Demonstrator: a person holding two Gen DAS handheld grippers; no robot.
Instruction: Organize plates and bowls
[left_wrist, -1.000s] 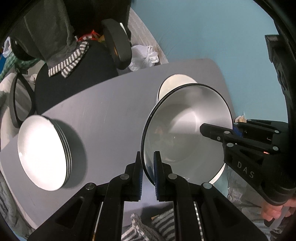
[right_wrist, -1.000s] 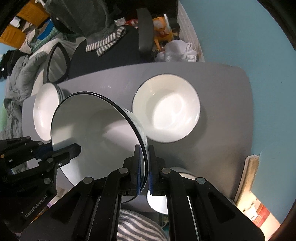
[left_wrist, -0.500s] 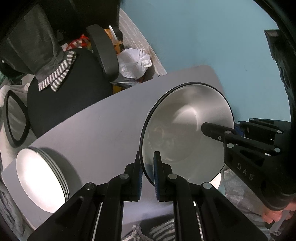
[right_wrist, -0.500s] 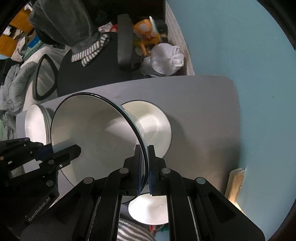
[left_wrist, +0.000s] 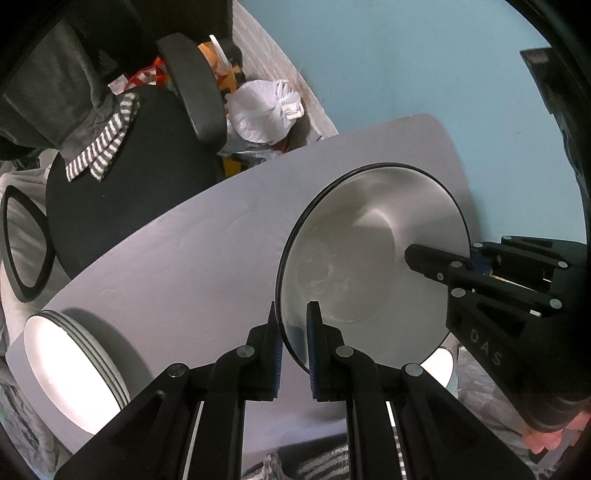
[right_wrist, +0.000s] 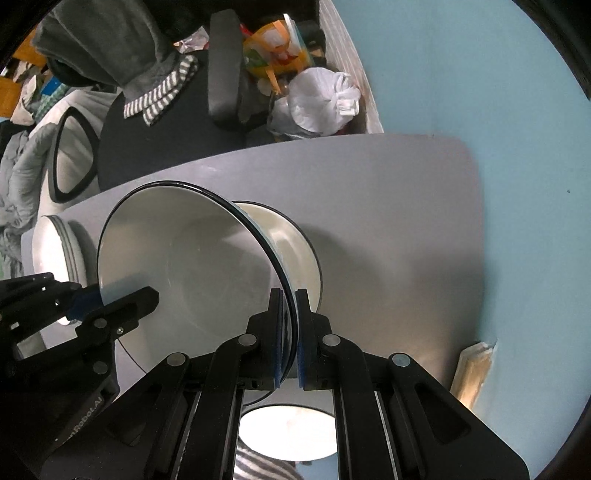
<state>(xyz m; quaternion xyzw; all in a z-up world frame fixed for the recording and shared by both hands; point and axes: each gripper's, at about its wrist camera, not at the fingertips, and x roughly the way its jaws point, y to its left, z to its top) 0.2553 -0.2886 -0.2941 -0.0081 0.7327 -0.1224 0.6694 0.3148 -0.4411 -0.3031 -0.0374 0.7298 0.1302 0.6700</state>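
Both grippers have carried the large black-rimmed bowl (right_wrist: 192, 258) across the grey table (right_wrist: 399, 221) since a second ago, so it now hangs partly over the white bowl (right_wrist: 295, 243) resting there, covering most of that bowl in the right wrist view and all of it in the left wrist view. Left gripper (left_wrist: 294, 345) is clamped on the near rim of the held bowl, blue pads on either side of its wall. Right gripper (right_wrist: 289, 332) is pinched onto the opposite rim in the same way, with the bowl tilted between the two. A stack of white plates (left_wrist: 70, 365) sits near the table's left edge, well apart from the bowls, with a wide bare stretch of tabletop between them. To the right of the resting bowl the table is open up to its rounded corner by the blue wall (right_wrist: 461, 74). Another white dish (right_wrist: 288, 430) shows below the right gripper's fingers, near the table's front edge. Beyond the far edge stand a black office chair (left_wrist: 122, 177) and a knotted white plastic bag (left_wrist: 264, 110).
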